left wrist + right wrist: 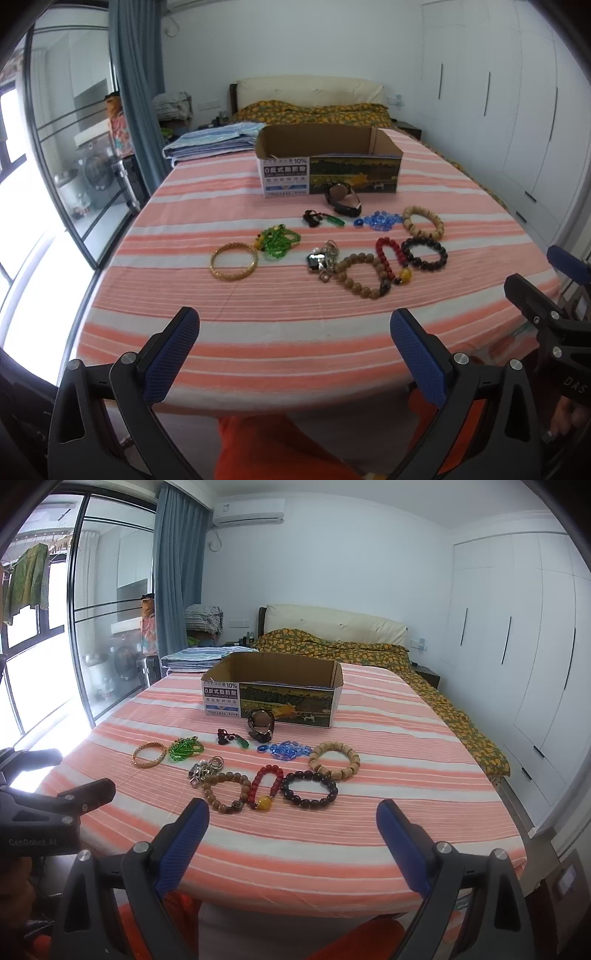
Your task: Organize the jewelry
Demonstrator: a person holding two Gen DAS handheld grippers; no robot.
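Jewelry lies spread on the striped bed cover in front of an open cardboard box (327, 162) (273, 688). There is a gold bangle (233, 261) (149, 754), green beads (279, 240) (185, 748), a watch (342, 199) (261, 723), blue beads (380, 220) (286, 750), a pale wooden bracelet (423, 222) (334, 760), a dark bead bracelet (424, 253) (309, 789), a red bead bracelet (389, 256) (264, 786), a brown bead bracelet (364, 277) (225, 788) and a bunch of metal rings (323, 258) (205, 768). My left gripper (295, 325) and right gripper (291, 812) are open and empty, near the bed's front edge.
The bed cover (258, 332) is pink and white striped. Folded blue bedding (214, 138) lies behind the box at the left, a yellow-patterned quilt (332, 644) at the back. Wardrobes (517, 646) stand right, glass doors (92, 627) left.
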